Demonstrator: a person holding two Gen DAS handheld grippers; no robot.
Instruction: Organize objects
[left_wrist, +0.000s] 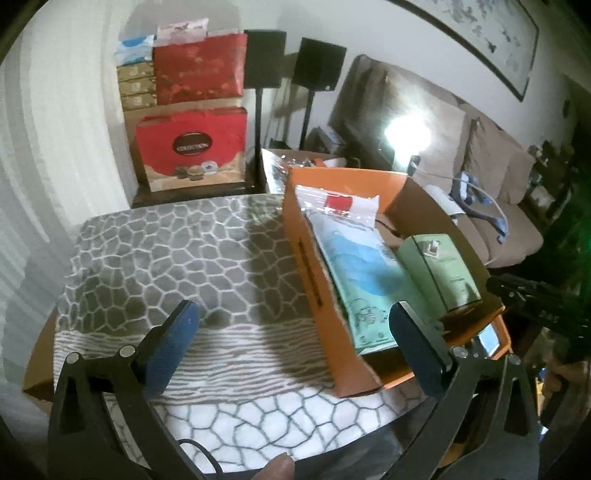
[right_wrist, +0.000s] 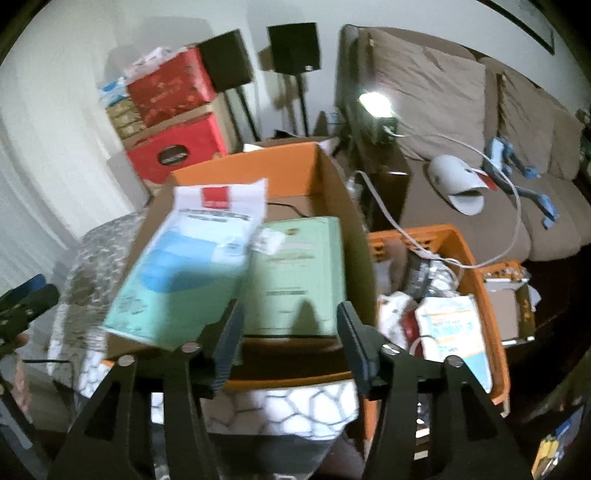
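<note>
An orange cardboard box (left_wrist: 317, 280) stands on a grey patterned cloth (left_wrist: 177, 266). It holds a pale blue-green packet (left_wrist: 354, 273) with a clear plastic top and a green box (left_wrist: 439, 269). My left gripper (left_wrist: 291, 343) is open and empty, its fingers straddling the box's near left corner. In the right wrist view the same orange box (right_wrist: 295, 166) holds the packet (right_wrist: 184, 273) and green box (right_wrist: 299, 273). My right gripper (right_wrist: 290, 328) is open and empty just in front of the green box.
Red gift boxes (left_wrist: 192, 147) are stacked behind the cloth, with two black speakers on stands (left_wrist: 317, 66). An orange crate (right_wrist: 476, 280) full of packets sits to the right. A brown sofa (right_wrist: 480, 147) with a white slipper and cables lies beyond.
</note>
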